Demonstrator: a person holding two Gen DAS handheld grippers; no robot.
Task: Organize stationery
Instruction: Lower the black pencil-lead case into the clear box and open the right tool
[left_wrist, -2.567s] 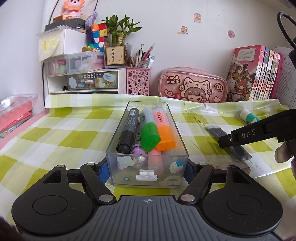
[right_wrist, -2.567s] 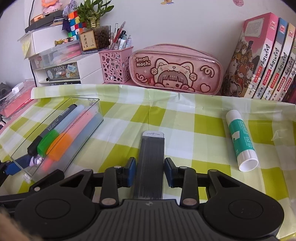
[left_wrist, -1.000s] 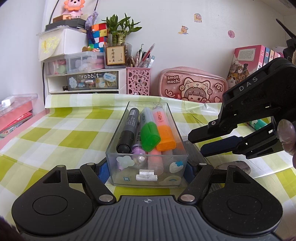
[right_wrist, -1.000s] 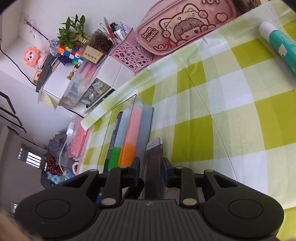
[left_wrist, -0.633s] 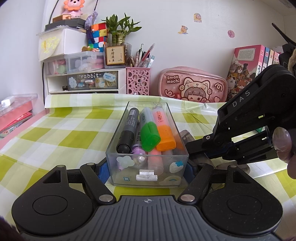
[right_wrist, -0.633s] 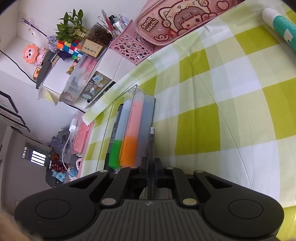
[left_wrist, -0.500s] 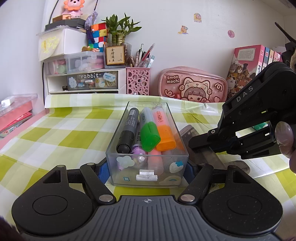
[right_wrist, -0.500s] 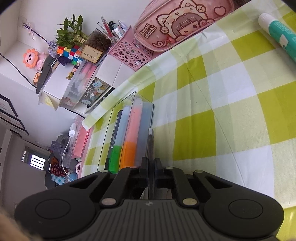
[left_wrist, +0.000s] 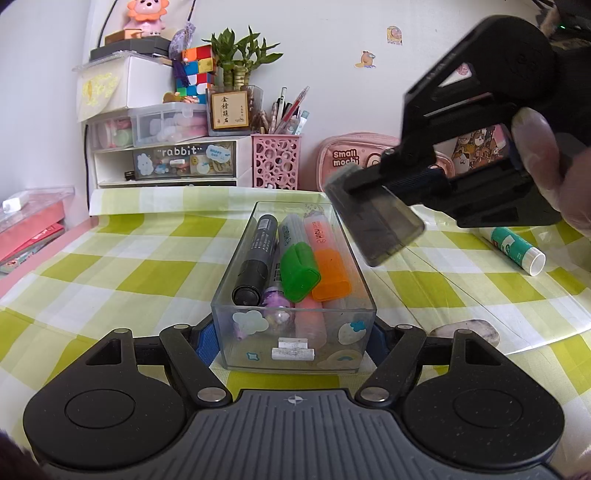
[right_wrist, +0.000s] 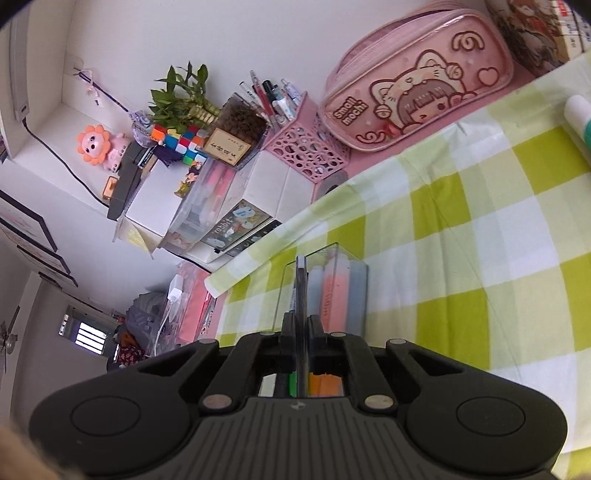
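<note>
A clear plastic box (left_wrist: 295, 347) holds a black marker (left_wrist: 256, 258), a green highlighter (left_wrist: 297, 267) and an orange highlighter (left_wrist: 327, 266). My left gripper (left_wrist: 293, 338) is shut on the box's near end, on the checked cloth. My right gripper (right_wrist: 301, 325) is shut on a flat dark translucent case (left_wrist: 373, 221), held edge-on in the right wrist view (right_wrist: 301, 291). It hangs tilted in the air above the box's far right corner. A green and white glue stick (left_wrist: 513, 249) lies on the cloth to the right.
A pink pencil pouch (left_wrist: 354, 158), a pink pen cup (left_wrist: 275, 160) and white drawers (left_wrist: 166, 162) line the back wall. A red tray (left_wrist: 26, 229) sits at the left edge. A smooth grey stone (left_wrist: 465, 328) lies by my left gripper's right finger.
My right gripper has lifted the dark case off the cloth beside the box and carried it up and left, over the box's far right corner. The left gripper and box have not moved.
</note>
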